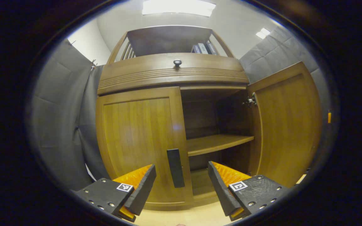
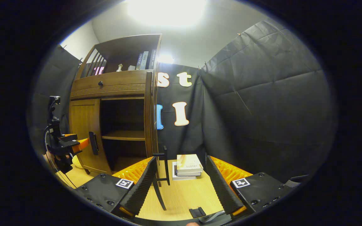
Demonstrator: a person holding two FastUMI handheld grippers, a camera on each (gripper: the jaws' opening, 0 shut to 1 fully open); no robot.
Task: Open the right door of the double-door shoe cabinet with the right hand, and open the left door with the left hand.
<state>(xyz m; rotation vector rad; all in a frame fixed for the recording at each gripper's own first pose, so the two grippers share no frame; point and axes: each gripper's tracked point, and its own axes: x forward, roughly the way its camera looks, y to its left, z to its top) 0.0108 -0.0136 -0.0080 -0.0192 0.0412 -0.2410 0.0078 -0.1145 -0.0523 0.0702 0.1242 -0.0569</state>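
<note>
The right door (image 1: 286, 125) stands swung open at 3 o'clock; the left door (image 1: 140, 138) is closed. The left hand-held gripper (image 1: 181, 179) gapes empty astride its black handle (image 1: 175, 168); the right hand-held gripper (image 2: 179, 185) is spread, empty.

Glossy wooden cabinet (image 1: 143, 125), matt handle (image 1: 175, 168)

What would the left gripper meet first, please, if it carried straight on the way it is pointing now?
Most likely the black handle of the closed left door: in the left gripper view it sits between the open jaws of the left gripper, just ahead. Depth is hard to judge, so the remaining gap is uncertain.
</note>
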